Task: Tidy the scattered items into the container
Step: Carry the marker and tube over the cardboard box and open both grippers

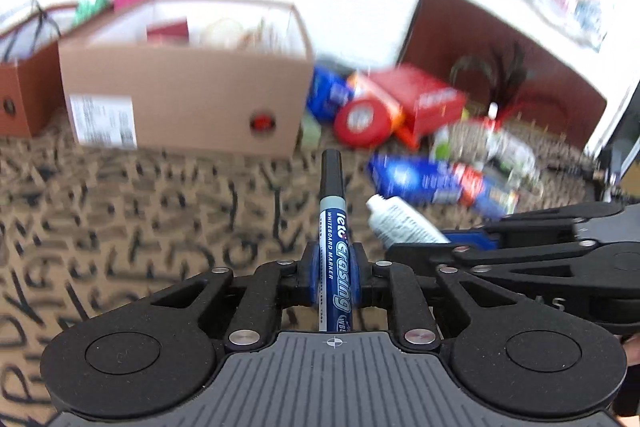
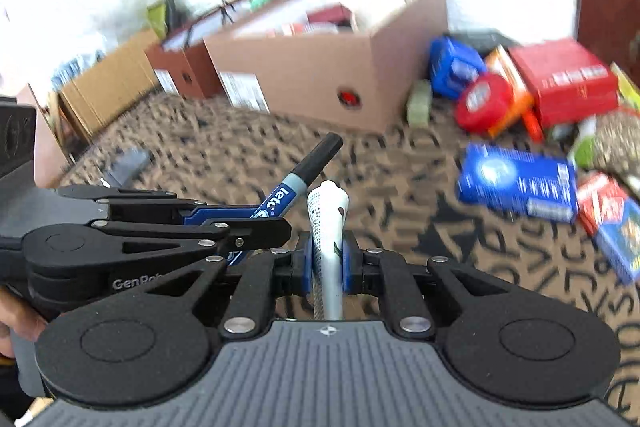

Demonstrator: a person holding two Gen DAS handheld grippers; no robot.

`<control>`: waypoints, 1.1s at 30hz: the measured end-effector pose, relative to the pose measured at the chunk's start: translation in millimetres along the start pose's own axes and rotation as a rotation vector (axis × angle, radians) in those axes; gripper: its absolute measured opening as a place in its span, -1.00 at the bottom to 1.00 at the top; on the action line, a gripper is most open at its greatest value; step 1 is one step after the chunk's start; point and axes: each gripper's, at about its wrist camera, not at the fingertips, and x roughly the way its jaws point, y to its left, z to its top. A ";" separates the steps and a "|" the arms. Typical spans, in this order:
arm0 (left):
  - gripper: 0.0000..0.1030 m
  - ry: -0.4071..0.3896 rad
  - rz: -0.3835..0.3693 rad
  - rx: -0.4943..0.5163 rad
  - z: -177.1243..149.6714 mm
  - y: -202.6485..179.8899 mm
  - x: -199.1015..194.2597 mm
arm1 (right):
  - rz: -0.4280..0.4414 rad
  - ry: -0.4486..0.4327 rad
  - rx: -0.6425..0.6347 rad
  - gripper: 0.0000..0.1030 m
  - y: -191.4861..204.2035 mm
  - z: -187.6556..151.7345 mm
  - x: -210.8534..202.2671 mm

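Patterned brown cloth covers the table (image 2: 248, 143), where the open cardboard box (image 1: 188, 95) already holds a few things. Left gripper (image 1: 335, 269) has its jaws clamped on a whiteboard marker (image 1: 334, 227), right gripper (image 2: 327, 259) on a white tube (image 2: 326, 223), both clear of the box. Judging by the boxes and packets (image 2: 516, 179) heaped right of the box, most work remains.
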 end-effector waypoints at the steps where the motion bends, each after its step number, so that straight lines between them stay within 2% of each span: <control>1: -0.79 -0.019 0.001 0.002 7.7 0.6 -4.4 | 0.010 -0.017 0.000 -0.69 1.4 8.5 -1.4; 7: -0.77 -0.127 0.035 0.004 64.1 13.0 -17.3 | 0.038 -0.111 -0.028 -0.69 11.1 69.4 -4.2; 12: -0.77 -0.189 0.043 -0.011 119.3 33.4 -11.1 | 0.008 -0.173 -0.048 -0.69 14.1 128.9 9.7; 16: -0.77 -0.197 0.034 -0.036 165.3 54.6 10.8 | -0.015 -0.216 -0.024 -0.69 6.7 172.5 34.7; 20: -0.77 -0.168 0.030 -0.070 197.5 77.5 44.3 | -0.045 -0.222 -0.008 -0.69 -4.9 206.8 71.9; 24: -0.77 -0.141 0.063 -0.059 210.6 95.6 81.8 | -0.064 -0.194 0.011 -0.69 -19.2 222.9 110.8; 28: -0.76 -0.111 0.058 -0.066 215.8 116.2 112.6 | -0.057 -0.170 0.040 -0.67 -33.3 230.3 143.8; 29: -0.40 -0.103 0.057 -0.066 216.9 120.0 119.3 | -0.057 -0.165 0.043 -0.66 -35.9 232.0 151.2; 31: -0.29 -0.085 0.082 -0.075 217.7 126.7 131.0 | -0.069 -0.154 0.038 -0.63 -38.6 234.6 165.7; 32: 0.00 -0.072 0.112 -0.090 217.5 131.1 135.8 | -0.086 -0.148 0.025 -0.61 -38.7 234.8 170.7; 33: 0.44 -0.057 0.152 -0.119 216.8 137.3 139.3 | -0.115 -0.149 0.013 -0.41 -40.4 234.5 174.9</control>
